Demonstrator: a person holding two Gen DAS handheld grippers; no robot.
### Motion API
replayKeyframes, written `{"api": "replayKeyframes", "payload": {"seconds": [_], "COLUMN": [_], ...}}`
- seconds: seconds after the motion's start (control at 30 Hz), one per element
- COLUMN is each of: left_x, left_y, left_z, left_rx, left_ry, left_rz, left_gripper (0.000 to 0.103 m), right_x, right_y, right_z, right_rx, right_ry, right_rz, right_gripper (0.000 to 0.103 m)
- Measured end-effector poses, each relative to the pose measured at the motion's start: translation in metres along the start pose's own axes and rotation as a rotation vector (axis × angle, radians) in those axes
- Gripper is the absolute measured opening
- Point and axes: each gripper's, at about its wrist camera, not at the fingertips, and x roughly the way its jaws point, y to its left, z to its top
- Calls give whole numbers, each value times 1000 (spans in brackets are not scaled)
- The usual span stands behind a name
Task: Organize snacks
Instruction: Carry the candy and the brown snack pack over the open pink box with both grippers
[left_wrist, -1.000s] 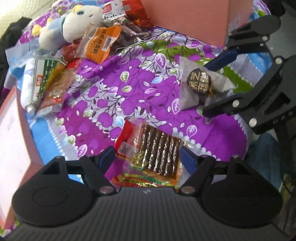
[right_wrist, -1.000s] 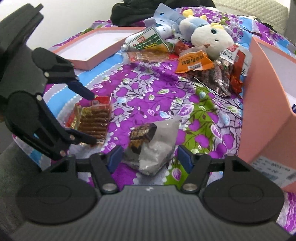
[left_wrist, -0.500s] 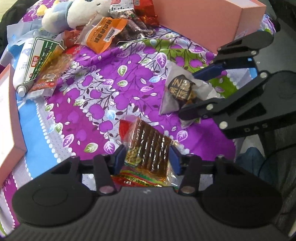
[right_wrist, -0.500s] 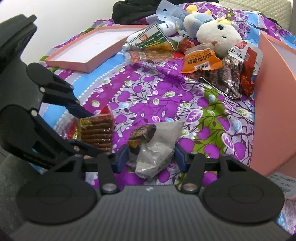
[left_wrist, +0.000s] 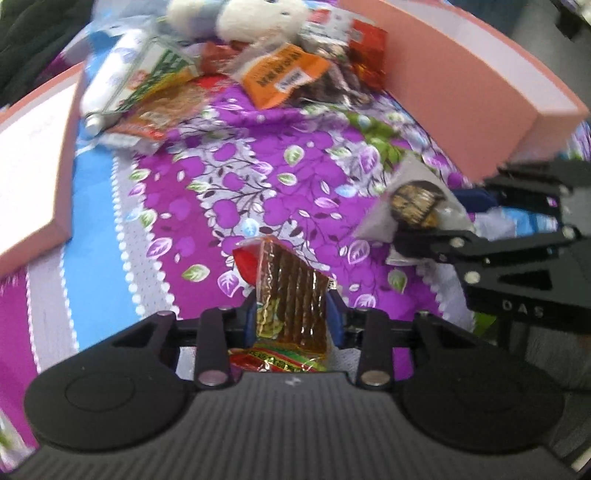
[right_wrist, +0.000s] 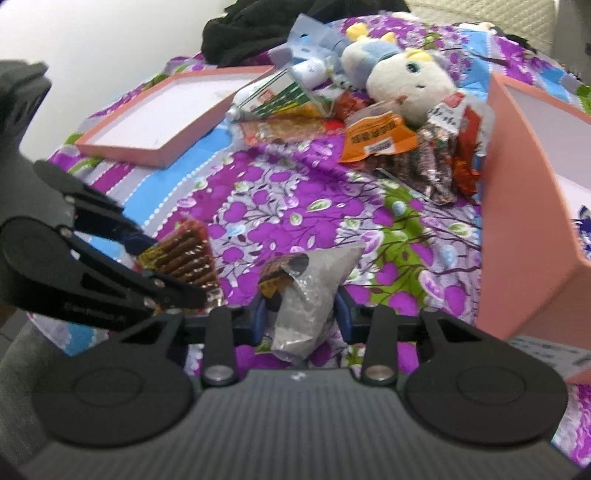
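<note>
Both jaws closing right now; left gripper (left_wrist: 291, 314) has the brown biscuit pack (left_wrist: 291, 295) between its blue pads, low centre of the left wrist view, pads look to be touching the wrapper sides; right gripper (right_wrist: 299, 314) is pinching in on the grey foil packet (right_wrist: 310, 291), low centre of its own view, wrapper already crumpled between the pads.

Pink box (right_wrist: 532, 206) sits at the right edge of the right view, likely the drop target; pink lid (right_wrist: 166, 114) upper left; remaining snack pile (right_wrist: 388, 140) and plush toy (right_wrist: 406, 88) top centre on the purple floral bedspread (right_wrist: 277, 206).

Risks, as I read it: both wrappers are slick film, so the grip is on loose plastic rather than contents and either could slide out on lift; over-squeeze may crack the biscuits; the grippers sit near each other, so lifting together could clash; soft bedding gives under pressure, and a pad could snag the cloth.
</note>
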Motion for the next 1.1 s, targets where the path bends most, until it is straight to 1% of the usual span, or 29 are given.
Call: {"api": "replayKeyframes", "payload": {"seconds": [0.07, 0.17, 0.37, 0.73, 1.0, 1.1], "left_x": [-7, -18, -52, -124, -170, -185], "left_y": [-1, -5, -20, -44, -58, -64], "left_z": [1, 4, 5, -2, -18, -22], "left_rx": [-57, -130, -196, -244, -255, -265], "left_ry": [-11, -28, -95, -240, -321, -351], "left_rz": [10, 7, 27, 45, 50, 40], "left_gripper": [41, 41, 41, 41, 41, 41], "right_x": [-8, -20, -53, -124, -171, -187], "right_y": [-2, -6, -7, -1, 7, 10], "right_z": [1, 2, 6, 8, 4, 2], "right_rx": [12, 37, 81, 120, 155, 162], "right_ry": [-15, -35, -93, -213, -288, -319], "right_rz": [-14, -38, -66, -123, -164, -177], "right_gripper": [40, 40, 40, 40, 40, 40]}}
